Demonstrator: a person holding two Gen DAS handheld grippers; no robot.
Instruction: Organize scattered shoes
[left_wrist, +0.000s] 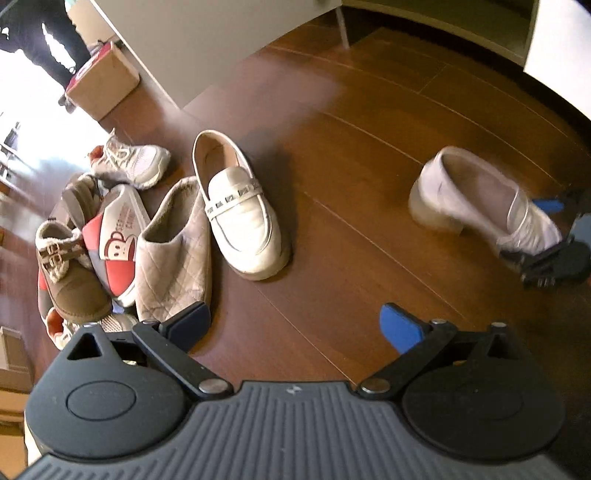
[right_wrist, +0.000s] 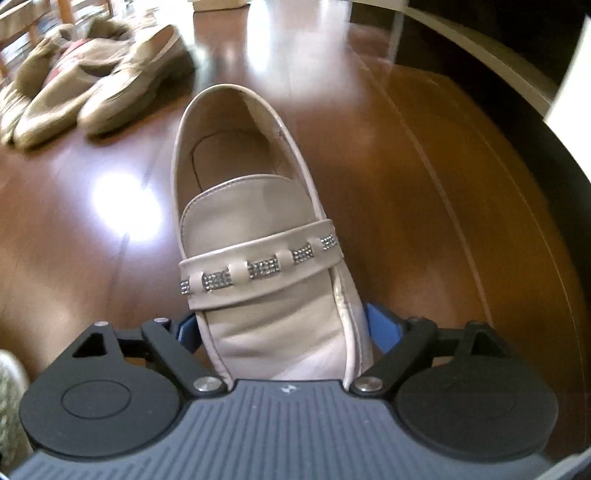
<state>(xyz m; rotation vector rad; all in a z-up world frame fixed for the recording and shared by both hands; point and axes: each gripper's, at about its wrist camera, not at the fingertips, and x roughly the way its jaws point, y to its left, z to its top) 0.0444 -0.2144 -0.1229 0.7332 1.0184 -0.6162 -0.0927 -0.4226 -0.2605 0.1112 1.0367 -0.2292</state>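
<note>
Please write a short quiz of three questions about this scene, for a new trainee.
1. True or false: the right gripper is shut on the toe of a white loafer.
2. The left gripper is: A) open, holding nothing; B) shut on a slipper.
3. Fill in: the matching loafer stands on the wooden ____.

Key: 1 true; 2 A; 3 floor.

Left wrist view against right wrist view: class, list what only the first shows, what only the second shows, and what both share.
Only the left wrist view: the open left claw, empty, a brown cardboard box and a white lace-up sneaker.

Only the right wrist view: the rhinestone strap across the cream leather loafer, and the right claw shut on that shoe's toe.

Both: the held loafer, a matching cream loafer on the floor, a quilted beige slipper and the dark wooden floor.
</note>
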